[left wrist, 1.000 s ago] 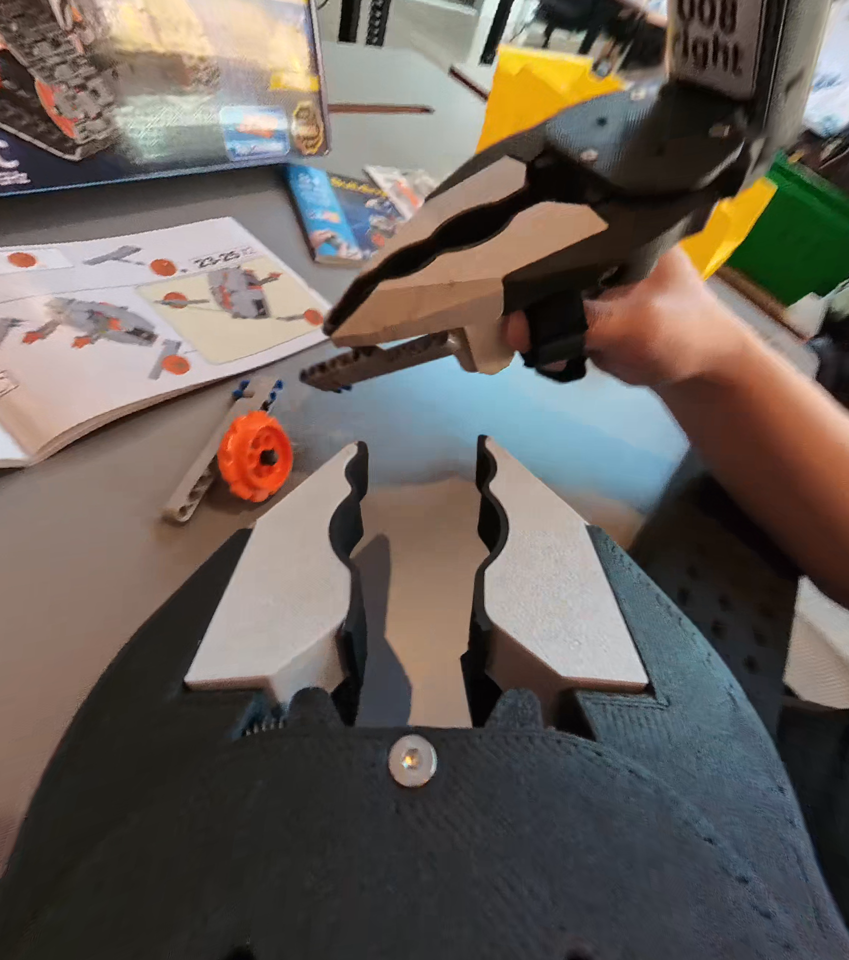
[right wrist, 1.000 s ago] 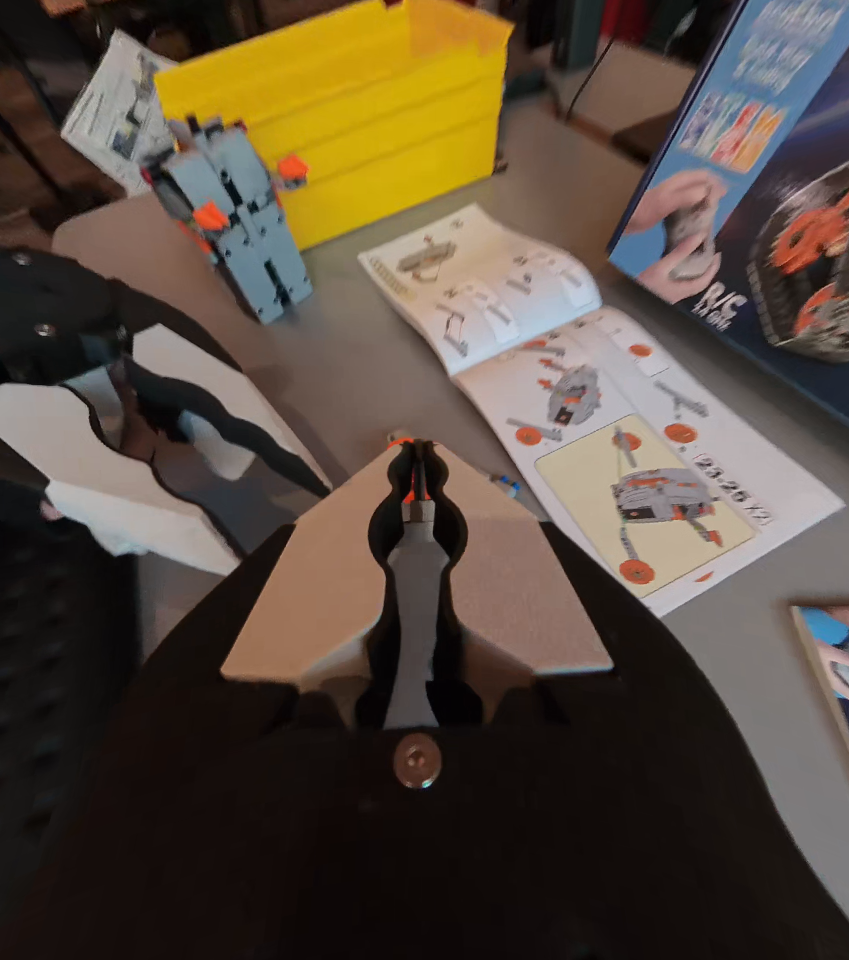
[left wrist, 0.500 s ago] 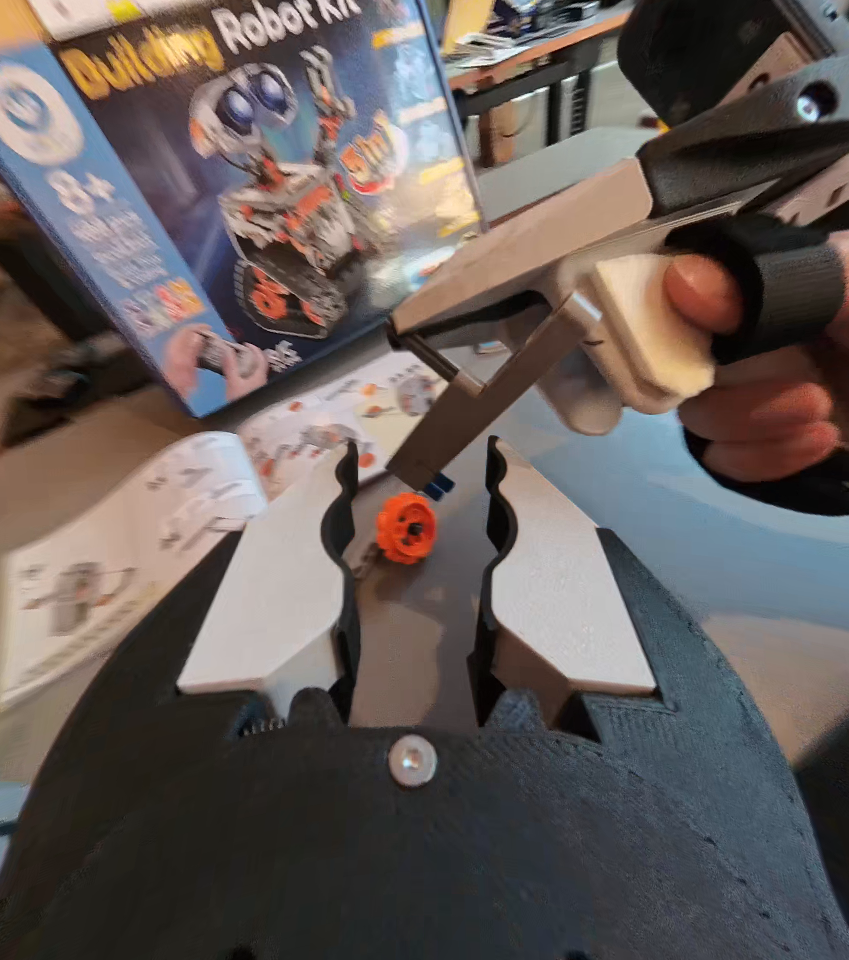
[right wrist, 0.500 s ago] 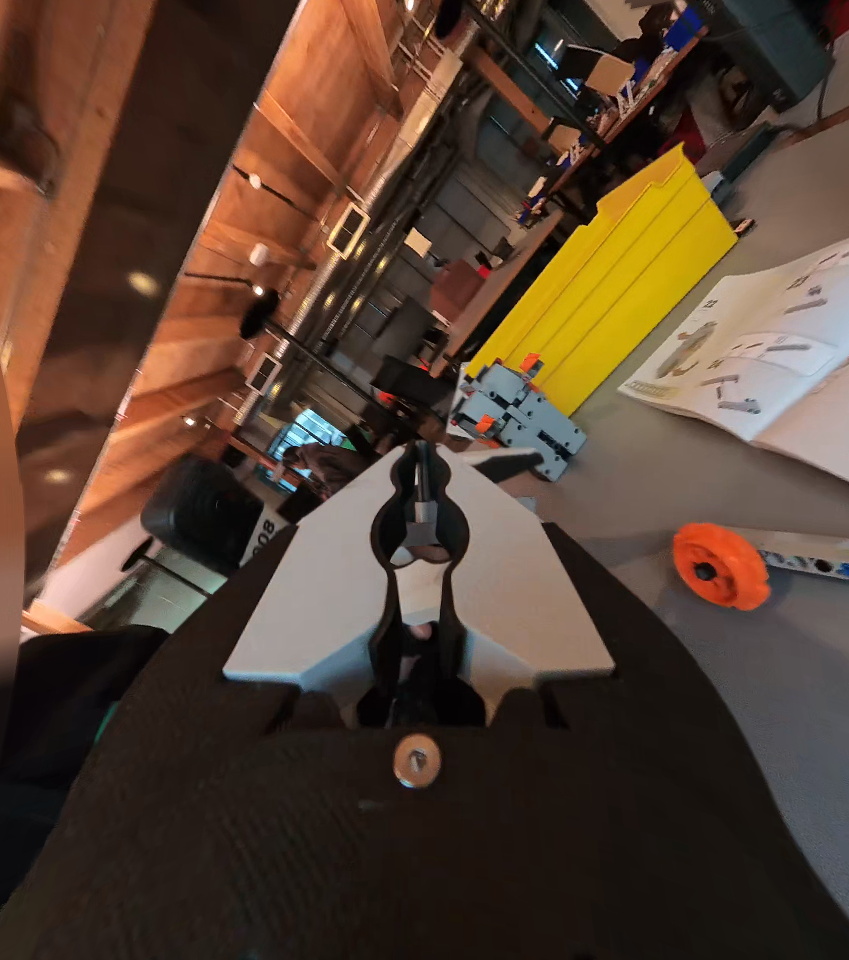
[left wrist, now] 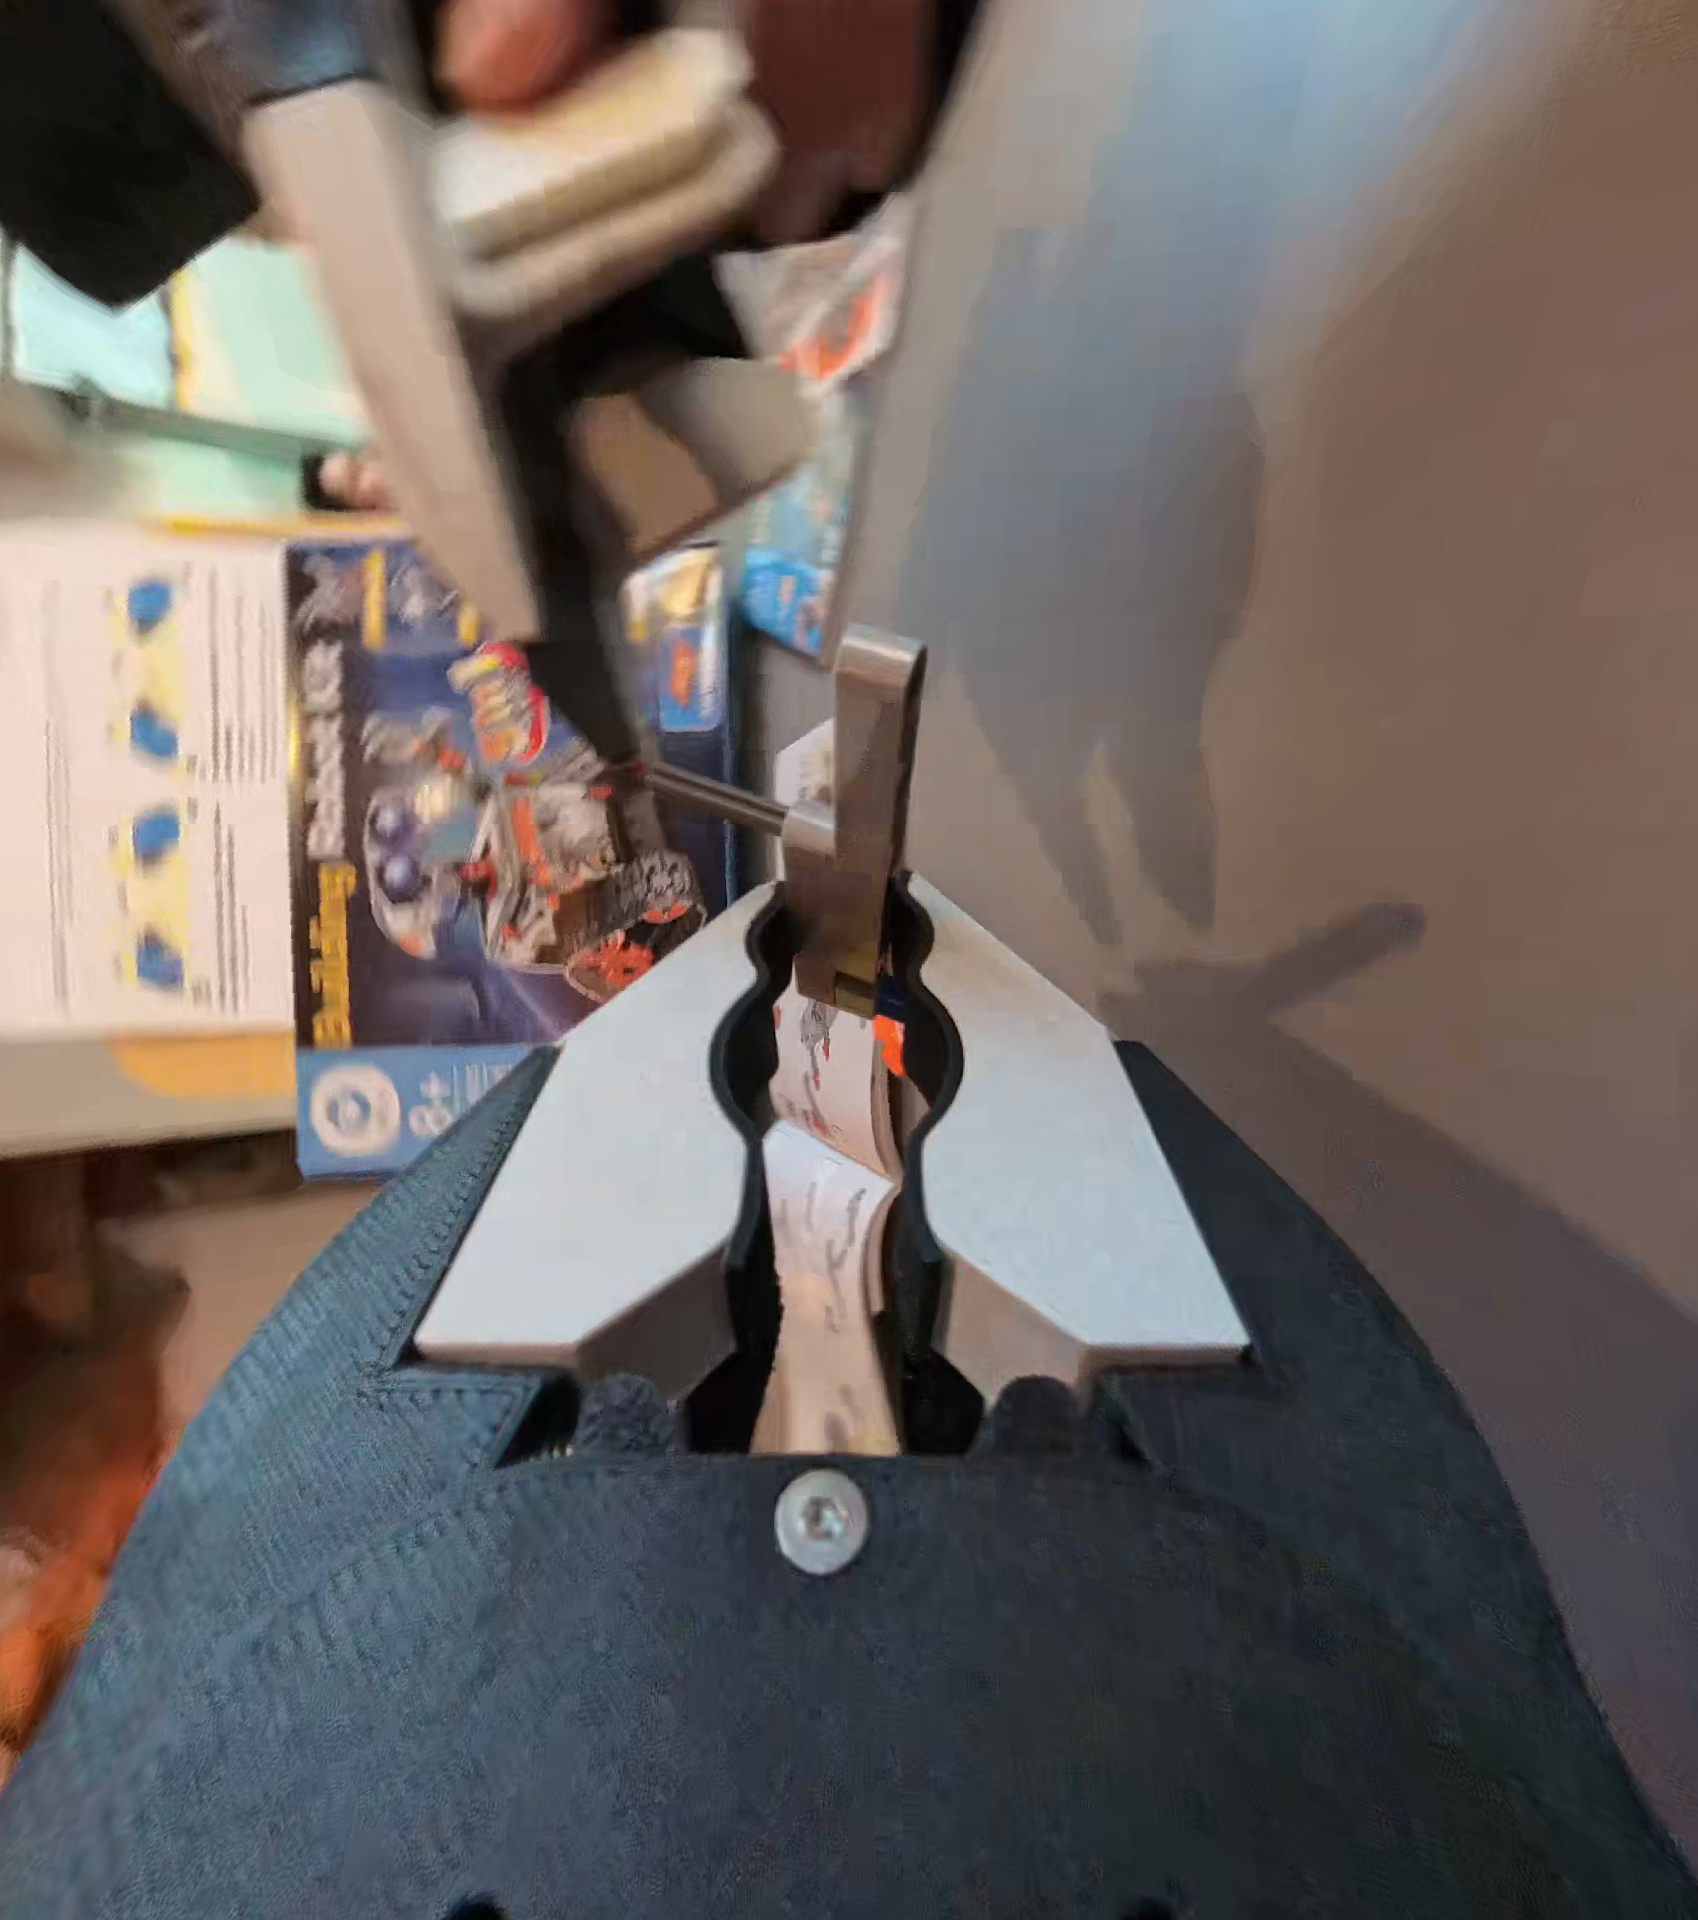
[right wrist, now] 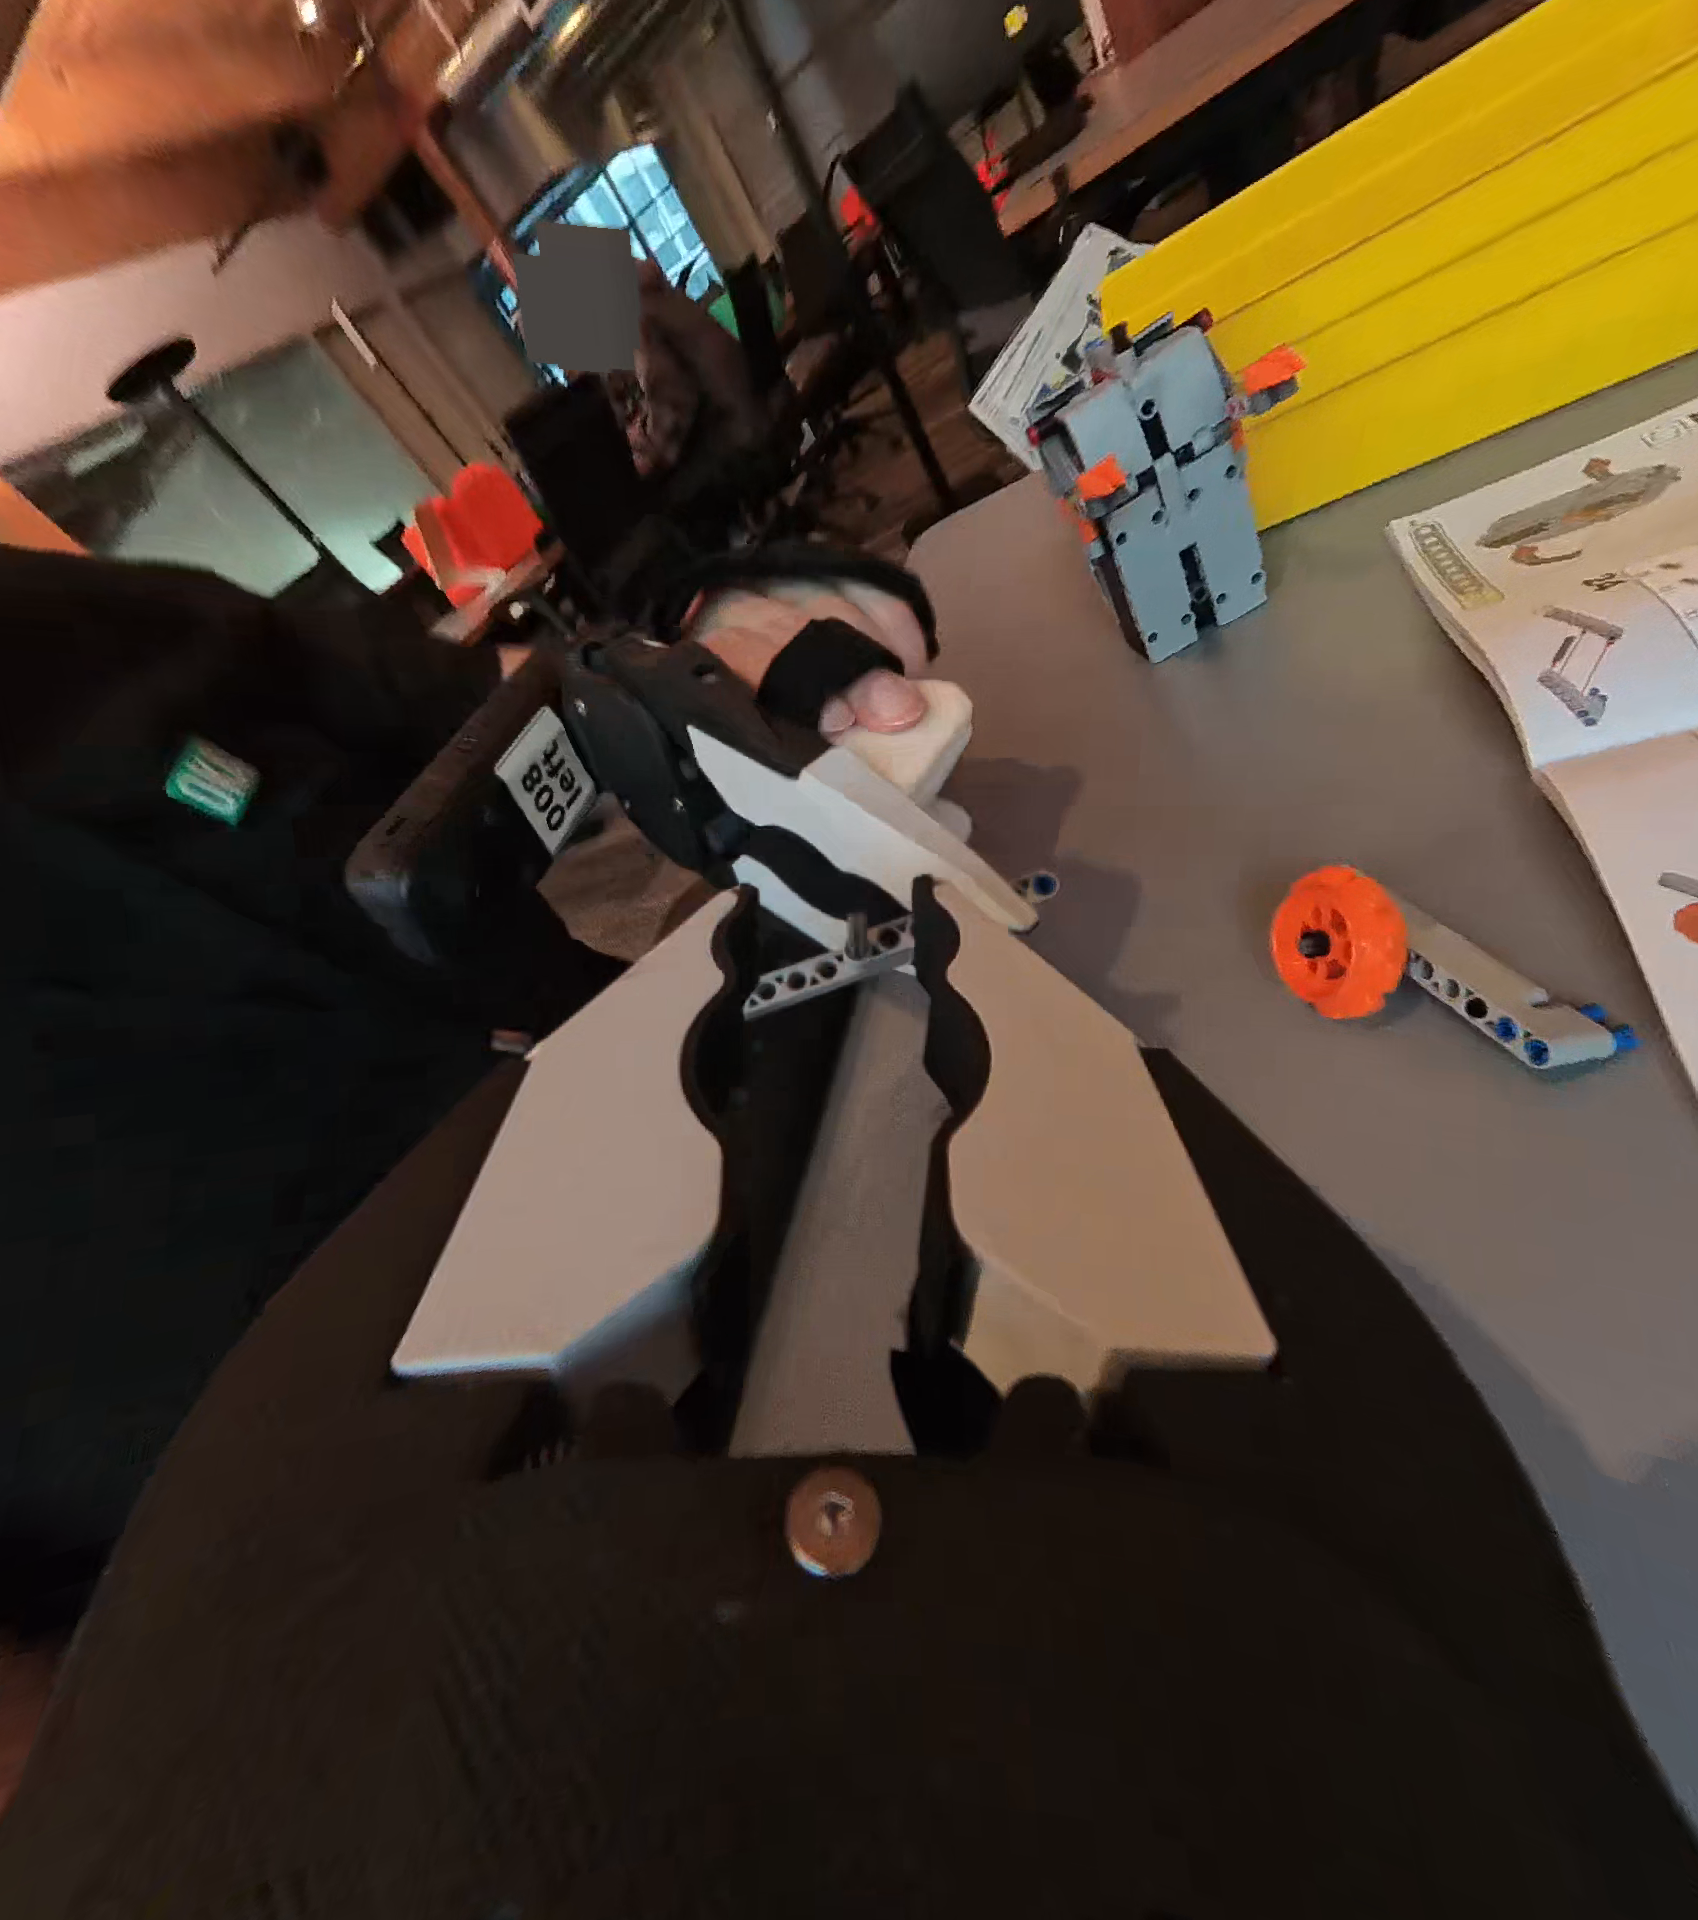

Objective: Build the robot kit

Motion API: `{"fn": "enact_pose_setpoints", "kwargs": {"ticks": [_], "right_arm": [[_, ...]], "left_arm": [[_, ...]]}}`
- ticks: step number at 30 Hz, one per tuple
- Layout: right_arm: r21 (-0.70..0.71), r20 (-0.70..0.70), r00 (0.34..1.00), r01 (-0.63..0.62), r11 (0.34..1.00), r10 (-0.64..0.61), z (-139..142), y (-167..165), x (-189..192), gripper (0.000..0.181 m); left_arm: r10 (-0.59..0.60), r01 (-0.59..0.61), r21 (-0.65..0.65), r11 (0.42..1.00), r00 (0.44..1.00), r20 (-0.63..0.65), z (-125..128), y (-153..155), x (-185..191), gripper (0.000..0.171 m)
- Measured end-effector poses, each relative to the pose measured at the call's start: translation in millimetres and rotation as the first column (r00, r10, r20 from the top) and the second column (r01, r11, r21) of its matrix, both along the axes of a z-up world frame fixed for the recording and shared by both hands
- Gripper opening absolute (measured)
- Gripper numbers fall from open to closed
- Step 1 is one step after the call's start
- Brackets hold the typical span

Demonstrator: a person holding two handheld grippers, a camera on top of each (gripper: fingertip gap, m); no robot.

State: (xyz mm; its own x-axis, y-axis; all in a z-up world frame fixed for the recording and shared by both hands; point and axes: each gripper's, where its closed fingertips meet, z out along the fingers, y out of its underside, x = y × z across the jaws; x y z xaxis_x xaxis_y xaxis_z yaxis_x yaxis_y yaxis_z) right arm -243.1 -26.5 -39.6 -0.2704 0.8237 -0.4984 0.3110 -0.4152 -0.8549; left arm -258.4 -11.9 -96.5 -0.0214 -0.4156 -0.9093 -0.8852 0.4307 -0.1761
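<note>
Table edge: grey tabletop [right wrist: 1240, 1195] ends in a rounded corner at upper centre of the right wrist view, just behind the grey block assembly [right wrist: 1157, 499]; bare surface lies open at right centre, between the grippers and the booklet.
Left gripper [left wrist: 845, 904]: fingers together, clamped on one end of a grey perforated beam [left wrist: 860, 790], held off the table.
Beam: a thin grey axle [left wrist: 710, 800] sticks out of one of its holes, pointing to the left of the left wrist view.
Right gripper [right wrist: 834, 914]: fingers apart, nothing between them, tips just beside the beam and its axle; whether they touch it I cannot tell.
Containers: yellow bin [right wrist: 1499, 239] at upper right of the right wrist view, contents hidden by its wall; printed kit box [left wrist: 471, 831] at left of the left wrist view, blurred.
Around: orange wheel [right wrist: 1333, 940] mounted on a second grey beam [right wrist: 1489, 1003] with blue pins, lying right of the grippers, near the open instruction booklet [right wrist: 1655, 665] at the right edge.
In the way: the left gripper and the hand [right wrist: 824, 644] holding it fill the room straight ahead of the right gripper.
</note>
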Motion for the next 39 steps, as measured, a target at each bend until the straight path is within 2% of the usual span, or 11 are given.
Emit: {"fn": "enact_pose_setpoints", "kwargs": {"ticks": [3, 6, 8, 13, 17, 24, 26, 30, 34, 36, 39], "right_arm": [[0.135, 0.06, 0.996, -0.073, 0.988, 0.066, -19.6, -11.9, -2.8, 0.027], [0.368, 0.18, 0.979, -0.155, 0.917, 0.093, -45.2, -25.5, -8.1, 0.022], [0.458, 0.186, 0.981, -0.138, 0.878, 0.057, -49.2, -21.9, -12.4, 0.017], [0.528, 0.247, 0.969, -0.146, 0.837, 0.014, -62.1, -14.7, -11.4, 0.013], [0.51, 0.31, 0.951, -0.19, 0.839, 0.027, -75.8, -17.2, -7.4, 0.012], [0.482, 0.295, 0.955, -0.182, 0.857, 0.037, -74.2, -17.0, -11.4, 0.004], [0.484, 0.308, 0.951, -0.169, 0.859, 0.014, -77.7, -12.4, -9.7, 0.003], [0.535, 0.317, 0.932, -0.026, 0.845, -0.172, -84.5, 15.5, 0.5, 0.003], [0.58, 0.319, 0.852, 0.17, 0.797, -0.414, -95.0, 41.3, 20.7, 0.003], [0.607, 0.325, 0.813, 0.213, 0.766, -0.483, -101.9, 43.0, 26.7, 0.003], [0.621, 0.347, 0.766, 0.245, 0.744, -0.541, -111.7, 41.7, 25.6, 0.003]], "left_arm": [[-0.092, 0.095, -0.002, 0.995, 0.957, -0.275, -24.3, -1.2, -6.7, 0.016], [-0.165, 0.141, -0.092, 0.986, 0.913, -0.373, -37.7, -1.7, -11.0, 0.017], [-0.199, 0.166, -0.116, 0.979, 0.888, -0.414, -40.6, -0.6, -11.5, 0.017], [-0.252, 0.202, -0.154, 0.967, 0.848, -0.467, -47.0, -2.0, -6.7, 0.017], [-0.284, 0.239, -0.153, 0.959, 0.823, -0.492, -50.5, -4.8, -5.4, 0.017], [-0.289, 0.25, -0.145, 0.957, 0.833, -0.472, -48.3, -4.0, -7.5, 0.017], [-0.274, 0.238, -0.138, 0.961, 0.86, -0.43, -44.6, -1.1, -8.1, 0.021], [-0.175, 0.12, -0.202, 0.972, 0.944, -0.278, -30.1, 2.4, -16.4, 0.052], [0.005, 0.019, -0.277, 0.961, 0.996, 0.085, 16.1, -6.7, -30.7, 0.05], [0.156, -0.047, -0.344, 0.938, 0.942, 0.296, 42.1, -10.0, -49.1, 0.051], [0.397, -0.143, -0.465, 0.874, 0.762, 0.511, 68.4, -12.9, -93.5, 0.053]]}}
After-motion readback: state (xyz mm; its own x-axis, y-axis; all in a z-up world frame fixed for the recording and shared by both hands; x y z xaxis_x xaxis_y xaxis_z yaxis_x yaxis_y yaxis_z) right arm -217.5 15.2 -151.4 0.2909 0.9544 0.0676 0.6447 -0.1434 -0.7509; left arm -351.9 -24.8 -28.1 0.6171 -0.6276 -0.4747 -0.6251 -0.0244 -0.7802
